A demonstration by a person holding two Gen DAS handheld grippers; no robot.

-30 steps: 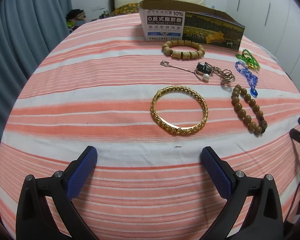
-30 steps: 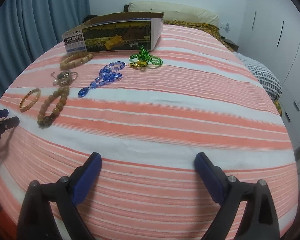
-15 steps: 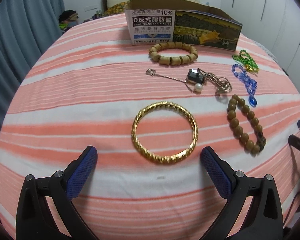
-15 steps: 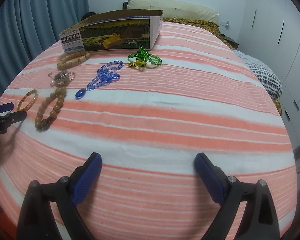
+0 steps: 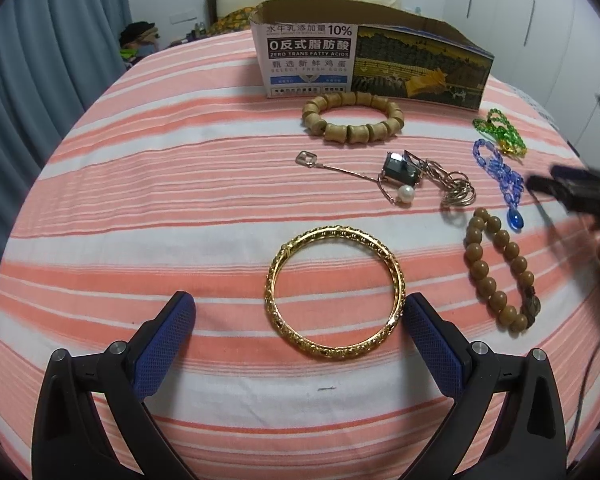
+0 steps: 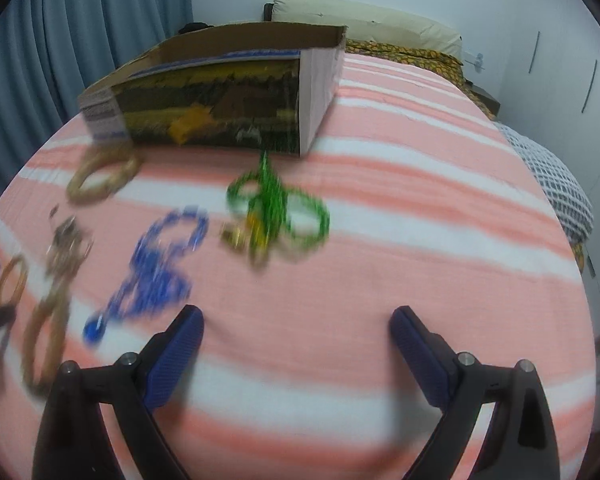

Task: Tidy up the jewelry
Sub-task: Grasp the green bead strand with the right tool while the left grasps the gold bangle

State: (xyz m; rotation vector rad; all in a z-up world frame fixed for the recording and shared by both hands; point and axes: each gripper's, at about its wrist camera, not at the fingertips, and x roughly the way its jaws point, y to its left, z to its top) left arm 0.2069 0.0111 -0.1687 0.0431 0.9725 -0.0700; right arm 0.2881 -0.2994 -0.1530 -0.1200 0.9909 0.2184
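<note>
On the striped bed (image 5: 140, 184), the gold bangle (image 5: 334, 292) lies between the left tool's (image 5: 300, 320) spread fingers; the right tool (image 6: 296, 332) gapes empty.

You've got a gold bangle (image 5: 334, 293) flat on the striped sheet, bead bracelets (image 5: 500, 272) and what looks like a green necklace (image 6: 276, 210) near the open box (image 5: 370, 60).

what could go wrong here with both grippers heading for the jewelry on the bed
The left gripper is open with the gold bangle lying flat between its fingers; closing on that thin ring on soft bedding could pinch the striped sheet or make it slip out.

The right gripper, open, nears the green bead strand, which lies close to the blue bead strand; a grab might snag both.

The right wrist view is motion-blurred, so aim may be off.
</note>
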